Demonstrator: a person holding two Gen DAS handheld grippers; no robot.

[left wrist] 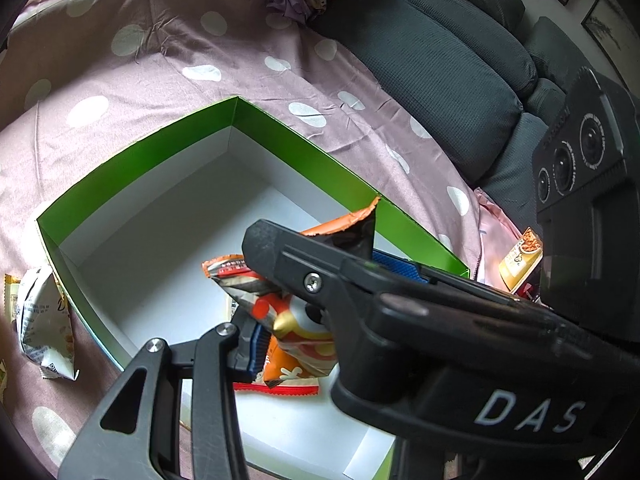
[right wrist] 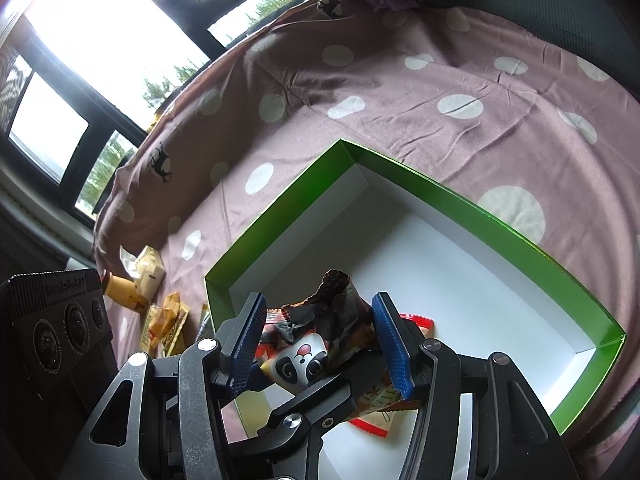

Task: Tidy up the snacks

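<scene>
Both grippers are hovering over the green box, sharing one crumpled snack packet: the right gripper is clamping it while the left gripper is pinching its end, apparently steadying it for lowering inside.

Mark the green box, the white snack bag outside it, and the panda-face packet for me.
green box (left wrist: 304,136): left wrist view, far wall's inner face.
white snack bag (left wrist: 44,328): left wrist view, middle of its front.
panda-face packet (right wrist: 298,366): right wrist view, panda's face.
</scene>
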